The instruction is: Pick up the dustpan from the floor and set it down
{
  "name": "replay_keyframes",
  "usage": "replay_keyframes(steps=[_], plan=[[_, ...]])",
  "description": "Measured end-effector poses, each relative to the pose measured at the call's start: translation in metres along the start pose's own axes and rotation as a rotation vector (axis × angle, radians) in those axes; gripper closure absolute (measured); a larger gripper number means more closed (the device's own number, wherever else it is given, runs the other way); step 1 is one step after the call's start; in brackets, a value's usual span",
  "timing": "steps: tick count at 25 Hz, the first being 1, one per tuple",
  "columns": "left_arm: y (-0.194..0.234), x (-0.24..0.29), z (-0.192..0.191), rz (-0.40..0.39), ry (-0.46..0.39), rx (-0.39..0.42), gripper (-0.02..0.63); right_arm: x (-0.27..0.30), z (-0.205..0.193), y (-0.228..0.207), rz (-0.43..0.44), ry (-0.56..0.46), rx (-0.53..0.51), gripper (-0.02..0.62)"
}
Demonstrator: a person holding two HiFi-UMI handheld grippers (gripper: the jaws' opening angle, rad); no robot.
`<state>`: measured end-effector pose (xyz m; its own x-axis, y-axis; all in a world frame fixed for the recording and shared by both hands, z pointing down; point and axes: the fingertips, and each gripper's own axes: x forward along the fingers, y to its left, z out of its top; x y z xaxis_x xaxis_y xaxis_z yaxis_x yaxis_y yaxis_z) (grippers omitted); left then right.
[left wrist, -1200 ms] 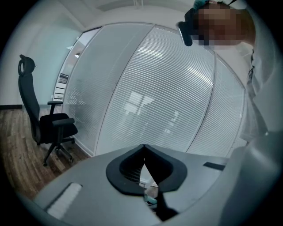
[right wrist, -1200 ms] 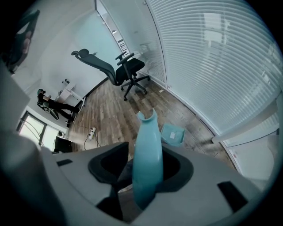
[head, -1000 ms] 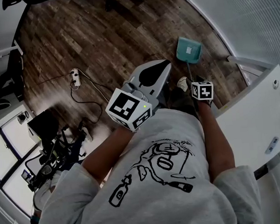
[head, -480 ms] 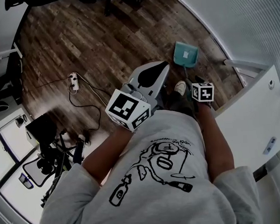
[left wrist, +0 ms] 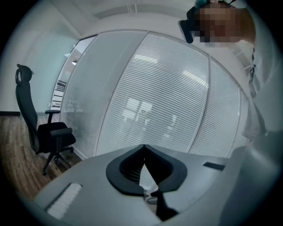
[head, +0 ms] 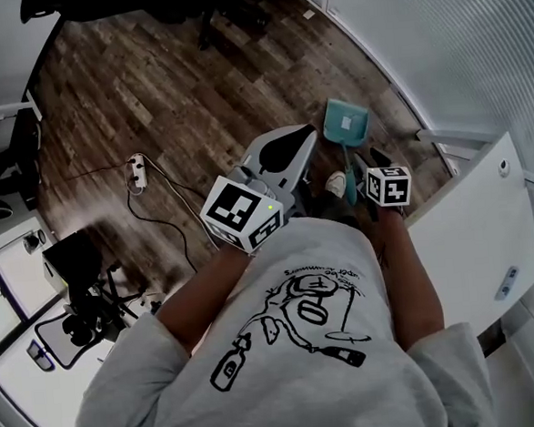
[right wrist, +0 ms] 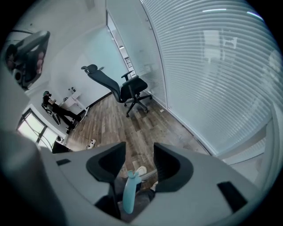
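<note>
The teal dustpan [head: 345,122] rests on the wooden floor by the glass wall, its thin handle running back toward me. In the right gripper view the handle's teal end [right wrist: 128,194] stands between the jaws of my right gripper [right wrist: 139,152]. Those jaws are wide apart and closing a little, and the pads do not press on the handle. In the head view the right gripper [head: 371,161] hangs just right of the handle, pointing steeply down. My left gripper [head: 309,134] is held out in front of the person's chest, shut with its tips meeting [left wrist: 143,146] and nothing in it.
A shoe [head: 337,185] stands beside the handle. A white panel [head: 468,212] is at the right and the blinds-covered glass wall [head: 437,41] beyond it. A power strip with a cable [head: 138,167] lies at the left. An office chair [right wrist: 128,90] stands farther off.
The head view has pulled back from the floor and both grippers have come up with it, the right one more. The dustpan stays on the floor by the glass wall.
</note>
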<state>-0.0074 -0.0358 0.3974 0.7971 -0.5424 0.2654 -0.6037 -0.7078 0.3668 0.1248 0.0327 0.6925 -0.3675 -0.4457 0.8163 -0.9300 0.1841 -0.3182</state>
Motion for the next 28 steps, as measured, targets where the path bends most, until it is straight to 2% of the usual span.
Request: replay_keyframes(steps=[17,24,28], plan=[[-0.015,-0.015,0.039,-0.011,-0.069,0.054,0.604,-0.136,0.131,0.062,0.065,-0.357,-0.09,0.477],[-0.028,-0.017,0.053,-0.031,-0.096,0.074,0.604,-0.199,0.172,0.097,0.087,-0.492,-0.201,0.492],[-0.034,-0.019,0.063,-0.038,-0.113,0.081,0.604,-0.23,0.189,0.114,0.097,-0.568,-0.227,0.503]])
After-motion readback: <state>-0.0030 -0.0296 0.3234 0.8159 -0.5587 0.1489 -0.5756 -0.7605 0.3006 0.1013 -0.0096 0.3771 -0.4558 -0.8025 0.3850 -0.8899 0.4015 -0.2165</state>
